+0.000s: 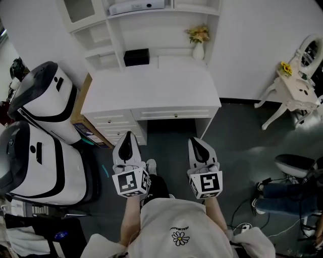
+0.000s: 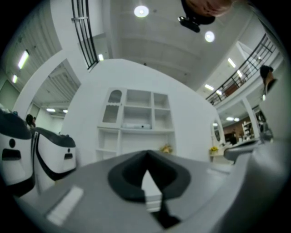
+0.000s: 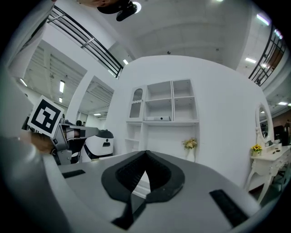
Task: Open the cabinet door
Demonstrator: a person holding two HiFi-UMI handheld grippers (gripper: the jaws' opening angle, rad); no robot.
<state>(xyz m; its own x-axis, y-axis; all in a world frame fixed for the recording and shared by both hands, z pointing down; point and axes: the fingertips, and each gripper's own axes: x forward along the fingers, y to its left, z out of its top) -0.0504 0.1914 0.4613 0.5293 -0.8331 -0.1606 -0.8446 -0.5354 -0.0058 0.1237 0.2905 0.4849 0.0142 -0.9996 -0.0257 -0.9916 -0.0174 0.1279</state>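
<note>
The cabinet door [image 1: 78, 9] is a glazed, arch-topped panel at the upper left of the white hutch over the desk; it looks closed. It also shows in the left gripper view [image 2: 112, 108] and the right gripper view [image 3: 136, 103], far ahead of the jaws. My left gripper [image 1: 127, 135] is held in front of the person, short of the desk's front edge, shut with nothing in it [image 2: 146, 155]. Beside it, my right gripper [image 1: 197, 141] is also shut and empty [image 3: 145, 154]. Both point toward the desk.
A white desk [image 1: 151, 85] with drawers stands ahead, with a black box [image 1: 136, 57] and a vase of flowers [image 1: 198, 43] at its back. Two large white machines [image 1: 45, 101] crowd the left. A white side table [image 1: 292, 85] and a stool [image 1: 298, 164] stand right.
</note>
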